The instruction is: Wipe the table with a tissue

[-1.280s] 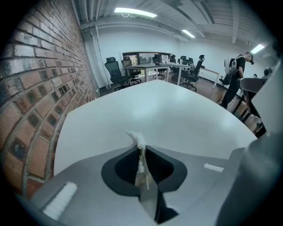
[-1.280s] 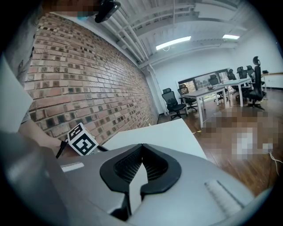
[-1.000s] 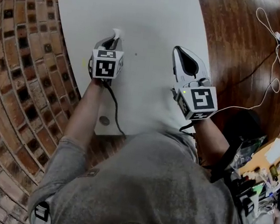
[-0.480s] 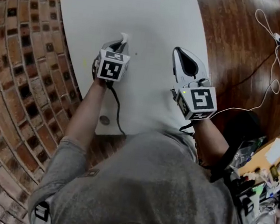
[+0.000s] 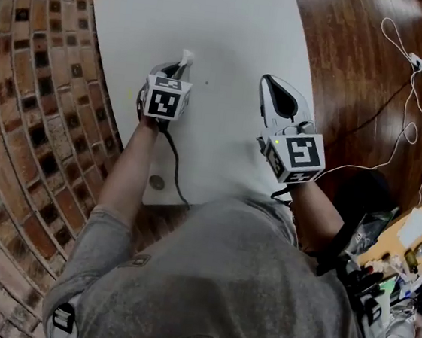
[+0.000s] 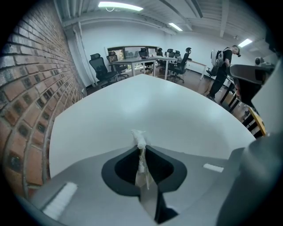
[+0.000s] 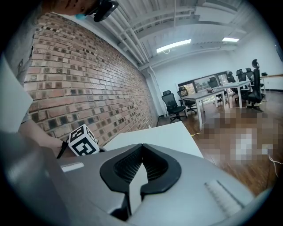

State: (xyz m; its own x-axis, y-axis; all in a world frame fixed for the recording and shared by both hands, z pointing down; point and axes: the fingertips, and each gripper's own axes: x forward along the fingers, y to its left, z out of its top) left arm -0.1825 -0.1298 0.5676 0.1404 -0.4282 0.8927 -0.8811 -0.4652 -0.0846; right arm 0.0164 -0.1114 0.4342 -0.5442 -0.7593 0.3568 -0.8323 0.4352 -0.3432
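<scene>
A white table (image 5: 227, 30) fills the upper middle of the head view. My left gripper (image 5: 180, 64) is over its left part, shut on a twisted white tissue (image 5: 185, 55) that sticks out past the jaw tips. In the left gripper view the tissue (image 6: 140, 155) stands pinched between the closed jaws, with the table (image 6: 177, 110) stretching ahead. My right gripper (image 5: 275, 85) hovers over the table's right side, jaws shut with nothing between them; its own view shows the closed tips (image 7: 142, 146) and the left gripper's marker cube (image 7: 82, 141).
Brick paving (image 5: 29, 106) lies left of the table, dark wood floor (image 5: 367, 61) to the right with a white cable (image 5: 412, 96). A cluttered surface (image 5: 414, 248) sits at lower right. A round mark (image 5: 157, 182) shows near the table's near edge. Office chairs and desks (image 6: 146, 59) stand far off.
My left gripper with the tissue slid a little right and forward across the table, then eased slightly back left. The right gripper stayed put.
</scene>
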